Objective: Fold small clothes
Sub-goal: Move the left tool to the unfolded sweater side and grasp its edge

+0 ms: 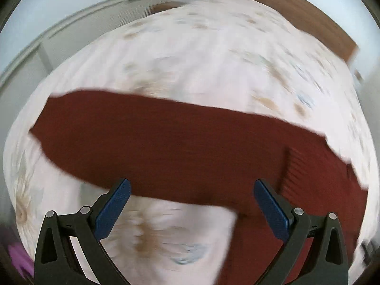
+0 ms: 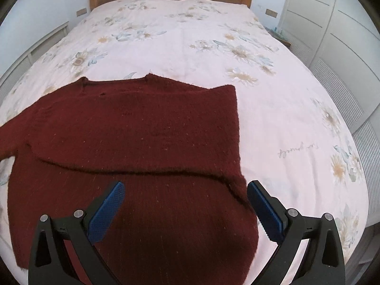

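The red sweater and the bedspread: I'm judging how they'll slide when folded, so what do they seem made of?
The red sweater looks like a thick wool or acrylic knit, matte and slightly fuzzy, with ribbed rows and small pale flecks. The bedspread looks like smooth woven cotton or a blend, pale pink with a printed flower pattern and soft creases. Fibre content cannot be told for either.

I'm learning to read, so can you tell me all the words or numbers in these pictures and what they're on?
Cursive writing printed on the floral bedspread, right of the dark red sweater: it lies upside down to the camera and is too small to read.
Left wrist view: too blurred, no writing shows.
No labels, brands or numbers anywhere else.
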Demonstrator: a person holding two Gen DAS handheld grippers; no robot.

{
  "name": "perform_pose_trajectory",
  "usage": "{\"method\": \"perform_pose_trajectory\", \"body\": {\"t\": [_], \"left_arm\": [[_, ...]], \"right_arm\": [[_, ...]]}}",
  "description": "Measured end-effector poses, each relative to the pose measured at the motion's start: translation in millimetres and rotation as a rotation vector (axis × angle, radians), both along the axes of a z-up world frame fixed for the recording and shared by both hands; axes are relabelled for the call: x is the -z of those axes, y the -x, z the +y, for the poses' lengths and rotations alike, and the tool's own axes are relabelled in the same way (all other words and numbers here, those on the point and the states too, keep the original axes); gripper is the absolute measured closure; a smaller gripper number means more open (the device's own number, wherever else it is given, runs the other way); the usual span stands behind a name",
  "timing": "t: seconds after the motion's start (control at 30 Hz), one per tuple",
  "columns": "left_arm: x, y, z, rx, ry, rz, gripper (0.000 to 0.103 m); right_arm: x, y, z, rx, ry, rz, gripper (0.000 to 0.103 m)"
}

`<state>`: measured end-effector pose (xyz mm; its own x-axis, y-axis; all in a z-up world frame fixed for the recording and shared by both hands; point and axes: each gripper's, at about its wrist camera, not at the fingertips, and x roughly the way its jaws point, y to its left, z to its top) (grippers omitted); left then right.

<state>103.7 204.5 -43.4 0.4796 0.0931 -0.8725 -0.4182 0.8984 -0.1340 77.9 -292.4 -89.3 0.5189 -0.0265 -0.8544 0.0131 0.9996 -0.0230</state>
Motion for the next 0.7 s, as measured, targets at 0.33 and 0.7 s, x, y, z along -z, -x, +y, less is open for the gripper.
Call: {"method": "perform_pose_trajectory", "body": {"t": [0.33,0.7], "left_arm": [[3.7,41.9,122.5,-0.511,0.117,0.029,0.002],[37.0,36.0,151.4,-0.482,0.174,0.119,0.014]], "right_arm": [[8.1,7.0,-8.1,0.015,-0.030,0.049,0.001],[14.9,0.3,-0.7,0.030,-0.031,0.077,0.001]]}}
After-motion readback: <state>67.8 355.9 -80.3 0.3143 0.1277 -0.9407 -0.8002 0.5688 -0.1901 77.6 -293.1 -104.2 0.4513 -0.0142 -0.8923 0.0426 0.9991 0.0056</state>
